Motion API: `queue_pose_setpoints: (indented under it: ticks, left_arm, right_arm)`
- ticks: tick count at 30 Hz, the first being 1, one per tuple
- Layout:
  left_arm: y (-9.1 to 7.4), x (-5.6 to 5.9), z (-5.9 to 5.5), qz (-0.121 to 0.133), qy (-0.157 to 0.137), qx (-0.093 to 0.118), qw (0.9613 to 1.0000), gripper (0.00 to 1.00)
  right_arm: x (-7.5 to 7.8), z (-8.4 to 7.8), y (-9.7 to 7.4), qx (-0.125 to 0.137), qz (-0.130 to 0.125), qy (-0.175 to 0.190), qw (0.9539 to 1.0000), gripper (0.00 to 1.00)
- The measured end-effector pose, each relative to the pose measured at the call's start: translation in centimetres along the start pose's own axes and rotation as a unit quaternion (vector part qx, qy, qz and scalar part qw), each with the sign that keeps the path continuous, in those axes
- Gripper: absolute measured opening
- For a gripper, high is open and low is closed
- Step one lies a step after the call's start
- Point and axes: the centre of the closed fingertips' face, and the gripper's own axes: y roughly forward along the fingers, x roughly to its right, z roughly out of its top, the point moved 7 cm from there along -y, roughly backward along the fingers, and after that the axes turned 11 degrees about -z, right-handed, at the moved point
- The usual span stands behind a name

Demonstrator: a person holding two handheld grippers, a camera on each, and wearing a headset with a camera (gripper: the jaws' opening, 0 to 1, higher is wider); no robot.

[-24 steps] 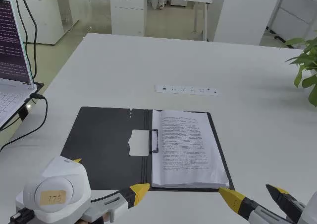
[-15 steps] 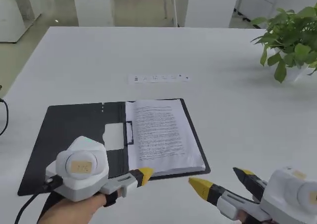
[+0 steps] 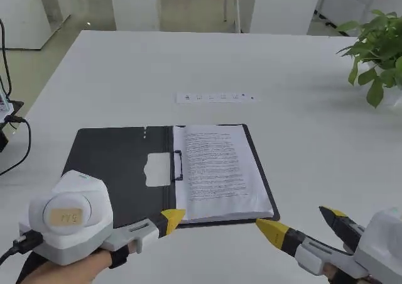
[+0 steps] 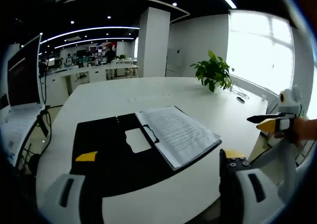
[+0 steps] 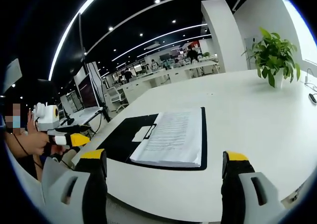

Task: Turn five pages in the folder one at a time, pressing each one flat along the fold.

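I hover the left hand-held gripper and right hand-held gripper, jaws apart and empty, near the open folder lying on the bench, ready to take its top page.

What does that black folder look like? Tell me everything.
The black folder lies open and flat on the white table. Its left cover is bare apart from a pale patch and a small clip by the spine; a stack of printed pages fills the right. The open left gripper hangs over its near edge.
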Motion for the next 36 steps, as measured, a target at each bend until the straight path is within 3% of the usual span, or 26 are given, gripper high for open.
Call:
queue_pose_setpoints:
  ticks: [5, 9, 12, 24, 36]
  left_arm:
    - [-2.0, -0.7, -0.9, 0.021, -0.004, -0.005, 0.9998, 0.99]
    - [-2.9, -0.6, -1.6, 0.031, -0.011, -0.009, 0.9994, 0.99]
    - [-2.7, -0.5, -1.3, 0.033, 0.0, -0.006, 0.9994, 0.99]
    - [-2.4, -0.5, -1.5, 0.028, -0.003, -0.01, 0.9996, 0.99]
    - [-2.4, -0.6, -1.5, 0.027, -0.009, -0.007, 0.9996, 0.99]
  right_arm:
    - [0.1, 0.0, -0.1, -0.002, 0.006, -0.013, 0.9999, 1.0]
    - [0.2, -0.8, -0.1, -0.011, 0.006, -0.017, 0.9998, 1.0]
    - [0.1, -1.1, -0.1, -0.015, 0.004, -0.022, 0.9996, 1.0]
    - [0.1, -0.4, -0.2, -0.001, -0.002, -0.013, 0.9999, 1.0]
    - [0.2, -0.5, 0.0, -0.007, -0.004, -0.012, 0.9999, 1.0]
